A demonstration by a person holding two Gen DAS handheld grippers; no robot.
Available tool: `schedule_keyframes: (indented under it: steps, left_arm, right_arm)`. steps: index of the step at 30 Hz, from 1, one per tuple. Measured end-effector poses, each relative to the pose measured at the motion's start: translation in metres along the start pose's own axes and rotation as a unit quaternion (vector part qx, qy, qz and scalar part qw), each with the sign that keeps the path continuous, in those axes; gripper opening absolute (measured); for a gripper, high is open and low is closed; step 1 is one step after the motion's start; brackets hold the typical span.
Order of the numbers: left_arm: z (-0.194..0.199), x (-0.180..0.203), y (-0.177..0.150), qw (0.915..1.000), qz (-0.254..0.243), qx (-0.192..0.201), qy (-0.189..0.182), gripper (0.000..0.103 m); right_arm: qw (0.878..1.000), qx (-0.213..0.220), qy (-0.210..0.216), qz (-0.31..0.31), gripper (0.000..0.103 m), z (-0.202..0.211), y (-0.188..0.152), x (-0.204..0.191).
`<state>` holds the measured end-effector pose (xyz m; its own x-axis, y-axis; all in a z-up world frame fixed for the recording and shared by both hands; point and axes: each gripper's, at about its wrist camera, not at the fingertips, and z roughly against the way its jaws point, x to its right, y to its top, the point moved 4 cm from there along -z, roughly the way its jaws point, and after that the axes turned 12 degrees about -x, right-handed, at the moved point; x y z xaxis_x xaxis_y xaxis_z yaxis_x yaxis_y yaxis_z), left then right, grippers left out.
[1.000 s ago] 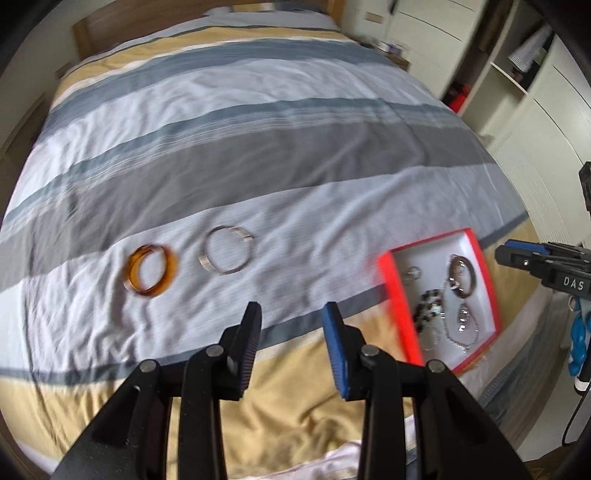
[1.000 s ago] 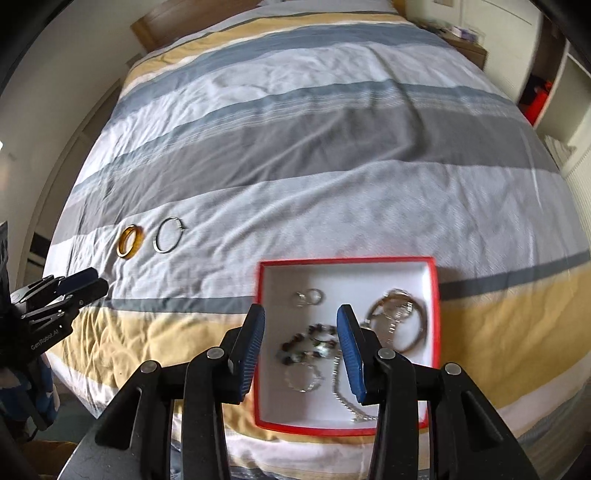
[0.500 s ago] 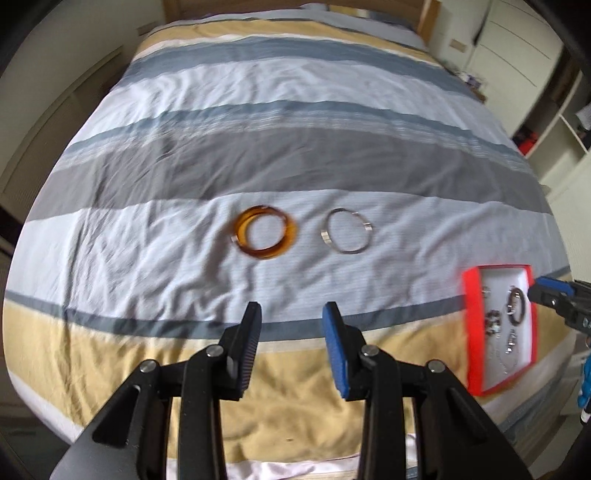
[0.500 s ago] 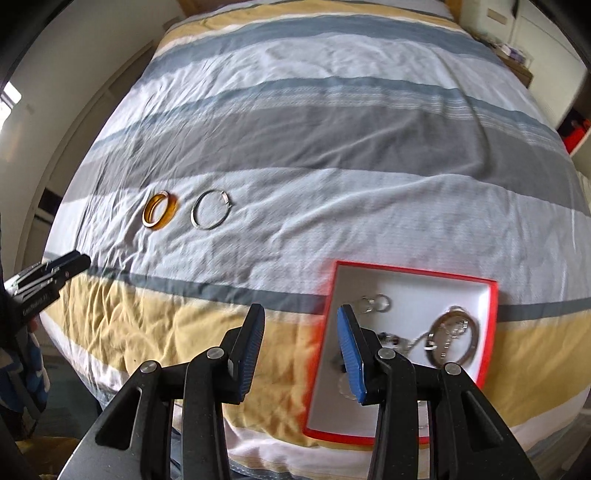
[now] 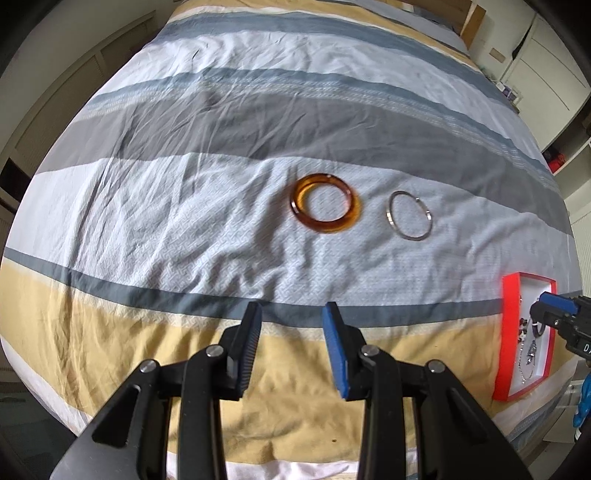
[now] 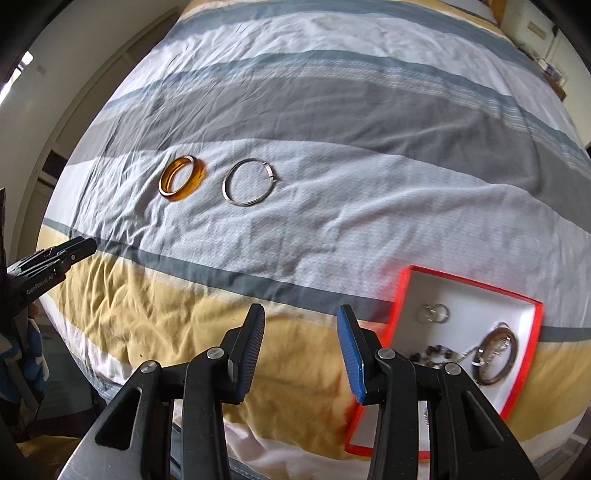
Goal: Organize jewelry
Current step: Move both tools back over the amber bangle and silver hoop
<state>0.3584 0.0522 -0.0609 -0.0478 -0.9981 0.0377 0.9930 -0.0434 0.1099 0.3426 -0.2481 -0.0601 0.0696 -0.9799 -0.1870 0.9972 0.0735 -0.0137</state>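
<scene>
We had swung both grippers off the box toward the loose bangles

Left gripper [image 5: 291, 345] and right gripper [image 6: 301, 343] stayed part-open, empty; amber bangle [image 5: 325, 208] at twelve o'clock, red box [image 6: 469, 354] now at three

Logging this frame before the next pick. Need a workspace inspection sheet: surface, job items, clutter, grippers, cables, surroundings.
Surface: striped duvet on a bed, creased.
Job's things: amber bangle and silver bangle flat on the duvet, side by side, apart; red jewelry box, white inside, holding rings, a beaded bracelet, a chain and a bangle.
Clutter: nothing seen.
Grippers: left gripper and right gripper both open, empty, above the yellow stripe.
Cables: nothing seen.
Surroundings: wooden headboard, white cupboards.
</scene>
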Motion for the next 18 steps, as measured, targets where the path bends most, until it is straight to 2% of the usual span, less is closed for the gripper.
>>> schedule_keyframes:
  steps: [7, 18]
  left_arm:
    - [-0.019, -0.013, 0.013, 1.0000, 0.003, 0.001, -0.006, 0.033]
    - [-0.063, -0.032, 0.048, 0.9991, 0.028, -0.010, -0.030, 0.033]
  right_arm:
    - [1.000, -0.015, 0.009, 0.018, 0.041, -0.030, 0.020, -0.026]
    - [0.999, -0.020, 0.012, 0.047, 0.042, -0.061, 0.078, -0.051]
